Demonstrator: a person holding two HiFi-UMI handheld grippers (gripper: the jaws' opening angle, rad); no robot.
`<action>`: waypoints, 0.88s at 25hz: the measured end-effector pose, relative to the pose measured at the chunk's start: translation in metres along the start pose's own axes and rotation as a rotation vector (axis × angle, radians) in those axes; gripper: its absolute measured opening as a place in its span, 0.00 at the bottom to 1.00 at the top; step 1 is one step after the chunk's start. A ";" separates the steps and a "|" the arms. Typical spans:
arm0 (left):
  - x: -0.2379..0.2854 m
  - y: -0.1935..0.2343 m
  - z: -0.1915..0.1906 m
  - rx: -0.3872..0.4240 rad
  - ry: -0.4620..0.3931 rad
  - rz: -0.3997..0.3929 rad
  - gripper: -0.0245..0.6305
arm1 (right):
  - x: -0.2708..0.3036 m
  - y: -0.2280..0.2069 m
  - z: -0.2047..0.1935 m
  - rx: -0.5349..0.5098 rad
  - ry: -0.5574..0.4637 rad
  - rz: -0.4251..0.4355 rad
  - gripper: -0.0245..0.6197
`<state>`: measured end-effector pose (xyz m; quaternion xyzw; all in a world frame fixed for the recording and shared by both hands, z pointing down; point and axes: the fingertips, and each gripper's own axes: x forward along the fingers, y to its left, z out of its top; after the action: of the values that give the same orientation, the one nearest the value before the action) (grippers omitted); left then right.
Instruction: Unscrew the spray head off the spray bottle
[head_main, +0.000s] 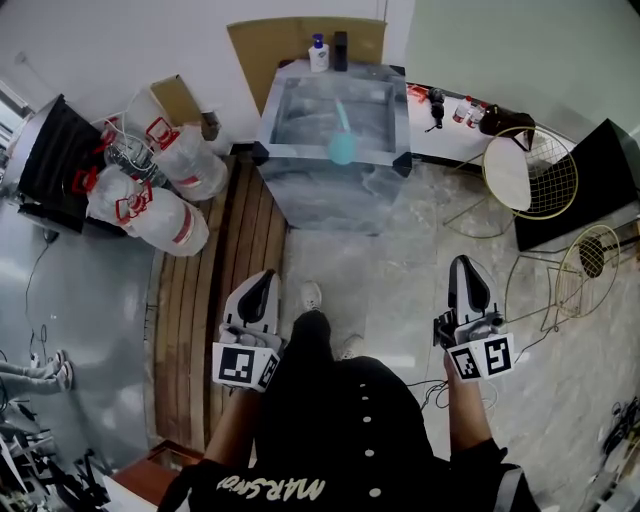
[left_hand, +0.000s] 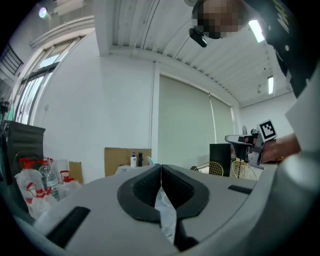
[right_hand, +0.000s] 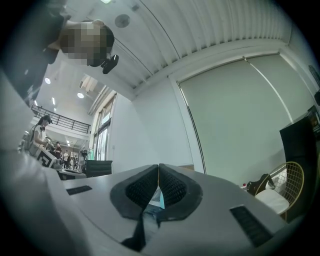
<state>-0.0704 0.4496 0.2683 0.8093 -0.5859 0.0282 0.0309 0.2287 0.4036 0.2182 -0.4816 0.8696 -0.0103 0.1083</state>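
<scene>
A teal spray bottle (head_main: 342, 135) lies on the glossy grey table (head_main: 300, 185) ahead of me, well beyond both grippers. My left gripper (head_main: 262, 282) is held at waist height over the floor, jaws shut with nothing between them. My right gripper (head_main: 464, 266) is level with it on the other side, also shut and empty. In the left gripper view the pads (left_hand: 172, 187) meet, and the table's far end with the teal bottle (left_hand: 149, 161) shows just above them. The right gripper view shows its pads (right_hand: 172, 190) pressed together.
A white pump bottle (head_main: 319, 52) and a dark bottle (head_main: 340, 49) stand at the table's far edge, before a cardboard sheet (head_main: 262, 45). Large water jugs (head_main: 165, 190) lie at left. Wire chairs (head_main: 545, 178) and a black cabinet (head_main: 605, 175) stand at right.
</scene>
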 end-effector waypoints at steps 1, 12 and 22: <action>0.006 0.000 -0.001 0.003 -0.003 -0.006 0.08 | 0.003 -0.003 -0.001 -0.004 0.000 0.003 0.05; 0.118 0.035 -0.004 -0.009 -0.017 -0.077 0.08 | 0.091 -0.041 -0.023 -0.038 0.046 0.012 0.05; 0.245 0.092 0.009 0.023 0.009 -0.214 0.08 | 0.223 -0.078 -0.028 -0.025 0.051 -0.025 0.05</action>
<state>-0.0813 0.1887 0.2805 0.8673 -0.4958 0.0351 0.0273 0.1741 0.1717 0.2149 -0.4935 0.8660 -0.0132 0.0797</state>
